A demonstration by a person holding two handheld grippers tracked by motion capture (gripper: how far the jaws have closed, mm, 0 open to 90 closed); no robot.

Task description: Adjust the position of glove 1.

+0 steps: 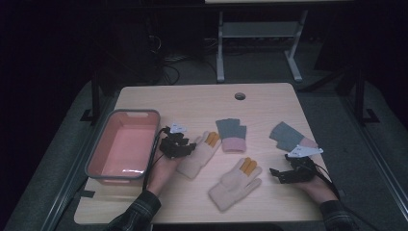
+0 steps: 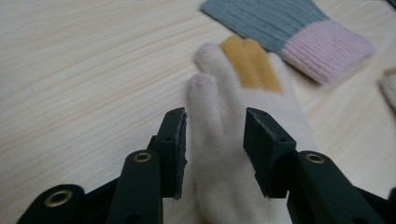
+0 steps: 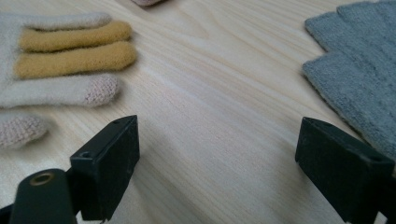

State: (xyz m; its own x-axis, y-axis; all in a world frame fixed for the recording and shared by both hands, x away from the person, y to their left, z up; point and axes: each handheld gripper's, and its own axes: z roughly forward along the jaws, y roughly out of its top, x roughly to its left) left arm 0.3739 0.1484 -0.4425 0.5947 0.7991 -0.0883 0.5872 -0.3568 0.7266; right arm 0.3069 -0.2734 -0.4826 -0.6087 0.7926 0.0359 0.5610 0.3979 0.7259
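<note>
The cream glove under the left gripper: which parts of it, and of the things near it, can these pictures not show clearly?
- Cream glove, left gripper view: its cuff is cut off by the bottom edge and the black jaws.
- Same glove, high view: the left gripper covers its near-left part.
- Pink bin, high view: its near wall hides the inside bottom edge.
- Grey glove, right gripper view: cut off by the right edge.
</note>
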